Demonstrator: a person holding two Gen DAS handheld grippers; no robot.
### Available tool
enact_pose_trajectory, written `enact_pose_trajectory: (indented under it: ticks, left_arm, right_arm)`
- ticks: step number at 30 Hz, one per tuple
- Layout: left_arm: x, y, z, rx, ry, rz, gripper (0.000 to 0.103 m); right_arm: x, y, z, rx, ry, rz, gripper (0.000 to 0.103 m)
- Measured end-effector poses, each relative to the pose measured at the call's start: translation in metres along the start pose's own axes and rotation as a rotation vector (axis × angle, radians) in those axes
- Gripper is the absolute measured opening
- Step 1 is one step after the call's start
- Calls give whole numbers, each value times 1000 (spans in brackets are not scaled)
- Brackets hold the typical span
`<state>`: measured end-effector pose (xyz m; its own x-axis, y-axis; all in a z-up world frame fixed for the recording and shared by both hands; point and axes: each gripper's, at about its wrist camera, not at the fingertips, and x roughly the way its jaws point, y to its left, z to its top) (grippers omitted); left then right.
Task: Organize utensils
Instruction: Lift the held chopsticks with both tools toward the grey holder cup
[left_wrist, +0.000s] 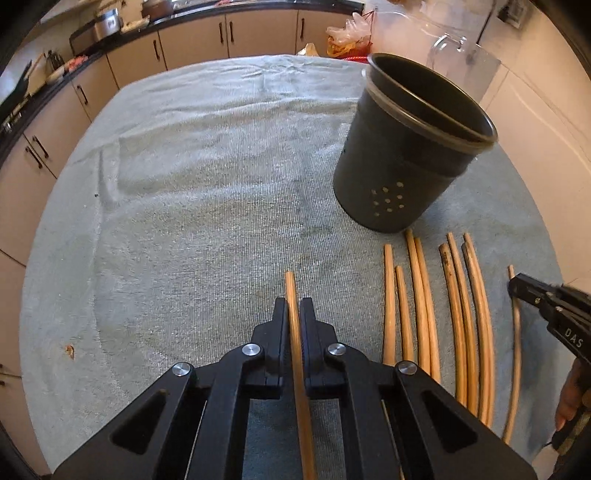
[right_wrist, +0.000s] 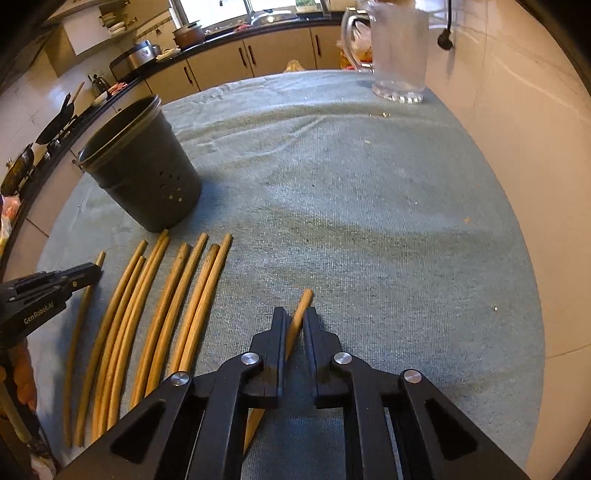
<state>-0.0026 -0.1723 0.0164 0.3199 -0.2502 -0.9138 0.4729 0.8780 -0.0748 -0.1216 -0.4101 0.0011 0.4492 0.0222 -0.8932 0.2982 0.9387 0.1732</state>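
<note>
In the left wrist view my left gripper (left_wrist: 294, 304) is shut on a single wooden chopstick (left_wrist: 290, 284) that lies on the towel, its tip sticking out past the pads. To its right lie several more chopsticks (left_wrist: 424, 295) side by side, below a dark perforated utensil holder (left_wrist: 406, 166) standing upright. In the right wrist view my right gripper (right_wrist: 295, 314) is shut on another chopstick (right_wrist: 306, 297), set apart to the right of the row (right_wrist: 166, 295). The holder (right_wrist: 147, 177) stands at upper left. Each gripper shows in the other's view: right (left_wrist: 514, 287), left (right_wrist: 95, 268).
A grey-blue towel (left_wrist: 203, 184) covers the table. A clear glass pitcher (right_wrist: 399, 55) stands at the far right corner next to a tiled wall (right_wrist: 517, 147). Kitchen cabinets (left_wrist: 192, 44) and a cluttered counter run behind. A hand (left_wrist: 569, 398) shows at the right edge.
</note>
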Motion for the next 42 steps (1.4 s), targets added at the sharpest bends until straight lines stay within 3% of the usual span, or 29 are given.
enact_pose_trajectory:
  ticks: [9, 12, 15, 22, 31, 36, 42]
  left_arm:
    - [14, -7, 19, 14, 23, -15, 12]
    - [7, -13, 11, 38, -1, -23, 5]
    - [-6, -11, 5, 24, -36, -26, 5]
    - [-94, -14, -17, 36, -247, -42, 5]
    - [-206, -26, -72, 81, -508, -55, 5]
    - [-239, -36, -114, 97, -617, -36, 5]
    - [-269, -41, -153, 91, -687, -65, 5]
  right_arm:
    - [11, 17, 24, 4, 113, -56, 12]
    - [12, 22, 28, -21, 97, -75, 8]
    - [7, 17, 26, 19, 80, 7, 5]
    - [-57, 23, 17, 12, -120, 119, 5]
    - [-162, 43, -19, -63, -415, 154, 5]
    - [-192, 53, -50, -100, -504, 138, 5]
    - [-219, 52, -75, -122, -577, 146, 5]
